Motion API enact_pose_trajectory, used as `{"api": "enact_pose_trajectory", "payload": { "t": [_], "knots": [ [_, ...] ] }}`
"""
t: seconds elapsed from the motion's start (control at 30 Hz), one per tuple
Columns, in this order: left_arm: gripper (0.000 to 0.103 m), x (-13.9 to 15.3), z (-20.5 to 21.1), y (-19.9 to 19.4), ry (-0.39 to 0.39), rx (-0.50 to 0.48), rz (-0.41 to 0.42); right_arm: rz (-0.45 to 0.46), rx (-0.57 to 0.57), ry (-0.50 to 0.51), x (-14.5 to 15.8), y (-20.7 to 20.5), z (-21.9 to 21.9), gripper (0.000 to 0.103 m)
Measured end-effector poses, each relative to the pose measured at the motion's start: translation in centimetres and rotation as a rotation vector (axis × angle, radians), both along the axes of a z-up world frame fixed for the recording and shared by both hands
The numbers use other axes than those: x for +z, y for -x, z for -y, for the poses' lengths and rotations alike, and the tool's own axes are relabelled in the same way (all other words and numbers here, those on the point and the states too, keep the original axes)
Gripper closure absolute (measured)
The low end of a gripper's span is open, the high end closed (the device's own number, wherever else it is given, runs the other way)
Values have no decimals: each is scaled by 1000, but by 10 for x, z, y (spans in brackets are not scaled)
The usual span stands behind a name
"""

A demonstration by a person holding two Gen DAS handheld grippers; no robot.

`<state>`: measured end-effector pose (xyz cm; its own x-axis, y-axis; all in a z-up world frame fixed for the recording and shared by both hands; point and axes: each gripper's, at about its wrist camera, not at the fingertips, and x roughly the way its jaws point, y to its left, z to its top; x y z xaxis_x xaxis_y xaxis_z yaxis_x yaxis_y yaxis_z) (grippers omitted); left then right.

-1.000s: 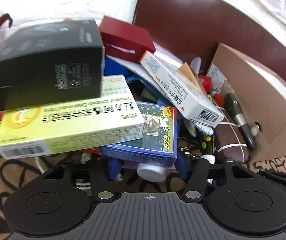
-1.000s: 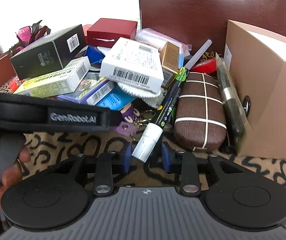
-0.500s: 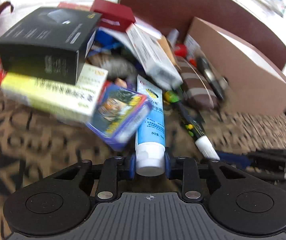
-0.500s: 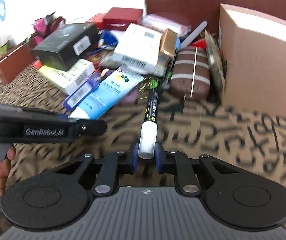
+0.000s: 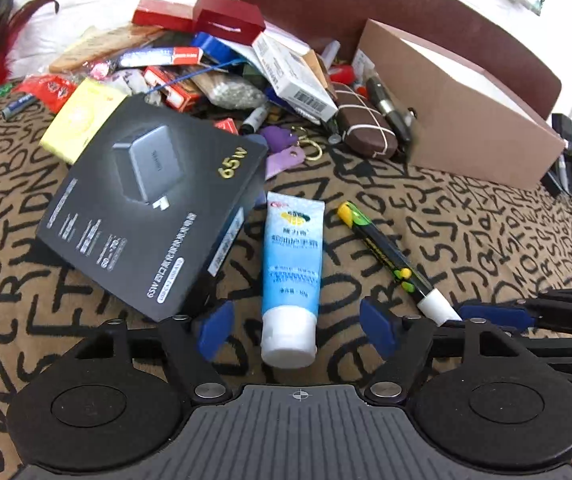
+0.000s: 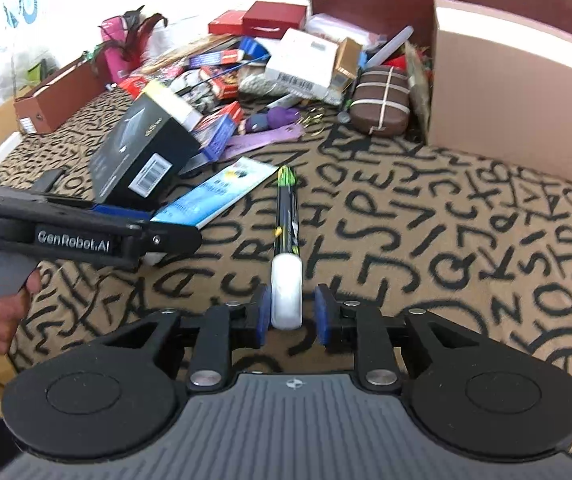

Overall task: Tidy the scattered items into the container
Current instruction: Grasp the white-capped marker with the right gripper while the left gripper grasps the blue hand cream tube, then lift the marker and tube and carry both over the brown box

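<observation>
A blue tube with a white cap [image 5: 292, 276] lies on the patterned cloth between the wide-apart jaws of my left gripper [image 5: 291, 330], which is open. A black marker with a white cap [image 6: 288, 240] lies beside it; its cap sits between the jaws of my right gripper [image 6: 291, 316], which stand slightly apart, open. The marker also shows in the left wrist view [image 5: 392, 258]. The brown cardboard box [image 5: 462, 112] stands at the far right. A black charger box [image 5: 154, 200] lies left of the tube.
A pile of boxes, packets and pens [image 5: 222, 60] lies at the back, with a brown striped case [image 5: 366, 132] against the cardboard box and a purple keyring [image 5: 282, 144] nearby. A dark chair back [image 5: 366, 4] stands behind. The cloth [image 6: 466, 232] stretches right.
Both grippers pulled the tube and the marker back out of the pile onto the cloth, then opened and let them go. The black charger box tumbled down beside the tube.
</observation>
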<state>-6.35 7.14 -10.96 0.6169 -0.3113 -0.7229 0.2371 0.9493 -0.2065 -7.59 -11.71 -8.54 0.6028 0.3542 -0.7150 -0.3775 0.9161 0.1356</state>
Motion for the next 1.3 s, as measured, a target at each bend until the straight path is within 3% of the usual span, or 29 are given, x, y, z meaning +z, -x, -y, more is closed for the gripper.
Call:
{"api": "enact_pose_trajectory", "payload": {
  "t": [0.33,0.4,0.47,0.67,0.73,0.8,0.83,0.87,0.9,1.03,1.1,1.17,1.23,1.3],
  "knots": [
    [25,-8,20,-22,-60,-28,11,-10,19,-9,-5,-25,-9,75],
    [35,-9,24,-25,-92,-29,22,-12,13,-10,-6,-29,-8,76],
    [65,-9,27,-28,-127,-37,30,-18,15,-12,-7,-30,-5,80],
    [65,-7,29,-27,-115,-79,23,-26,3,4,-5,-31,4,83],
    [49,-8,31,-27,-117,-95,26,-29,14,11,-5,-32,4,83],
    [45,-10,33,-28,-121,-102,31,-26,23,24,-6,-34,2,82],
    [46,-10,35,-28,-128,-106,33,-24,26,29,-6,-35,1,82],
    [61,-10,37,-28,-140,-108,37,-23,28,32,-7,-37,-1,82],
    [66,-10,38,-28,-153,-108,39,-21,29,33,-7,-39,-2,82],
    [66,-8,35,-28,-144,-108,22,-24,31,40,-7,-44,-4,82],
    [51,-9,36,-28,-147,-111,28,-26,34,44,-8,-47,-5,82],
    [53,-10,38,-27,-152,-109,35,-27,35,41,-9,-49,-5,82],
    [66,-10,40,-27,-167,-105,40,-25,31,28,-9,-50,-4,84],
    [67,-9,39,-27,-159,-98,36,-32,23,3,-10,-51,0,85]
  ]
}}
